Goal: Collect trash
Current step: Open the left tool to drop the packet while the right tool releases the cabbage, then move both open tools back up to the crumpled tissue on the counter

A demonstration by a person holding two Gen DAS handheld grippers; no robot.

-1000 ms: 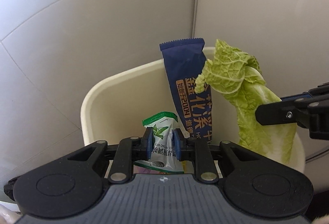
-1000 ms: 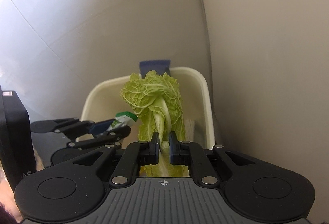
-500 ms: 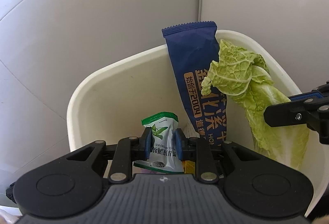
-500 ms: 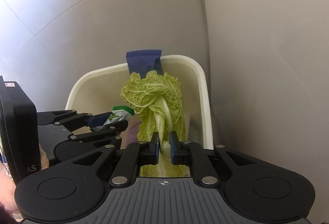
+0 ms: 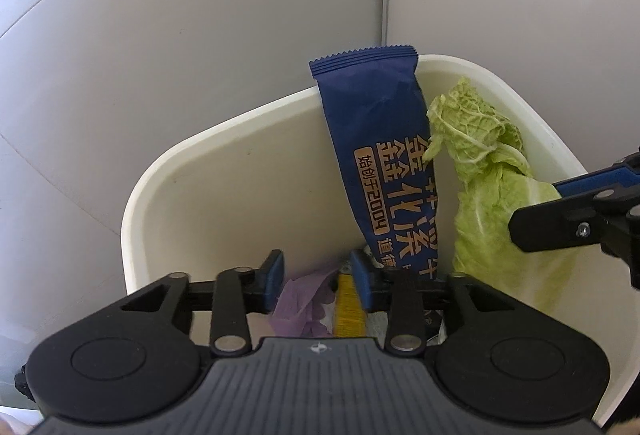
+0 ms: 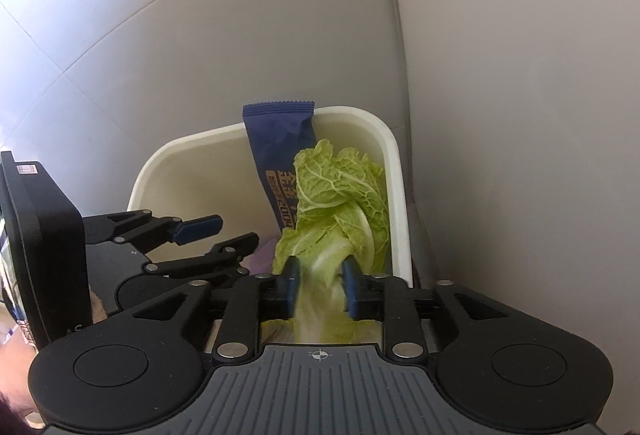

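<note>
The left claw (image 5: 318, 279) has just been opening, nothing between its pads. The right claw (image 6: 319, 289) has also just been opening, cabbage leaf (image 6: 340, 203) loose between its pads, inside the bin (image 5: 168, 171) beside a blue wrapper (image 5: 376, 139).

Grey tiled wall (image 5: 200, 35) behind.

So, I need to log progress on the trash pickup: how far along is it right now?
Done: a blue wrapper stands in the cream bin, with purple and yellow scraps at the bottom. In hand: both grippers sit over the bin and have just been opening. The left gripper is empty; the cabbage leaf lies between the right gripper fingers, apparently released and dropping. Left: withdrawing both; any trash outside the bin is out of view.
</note>
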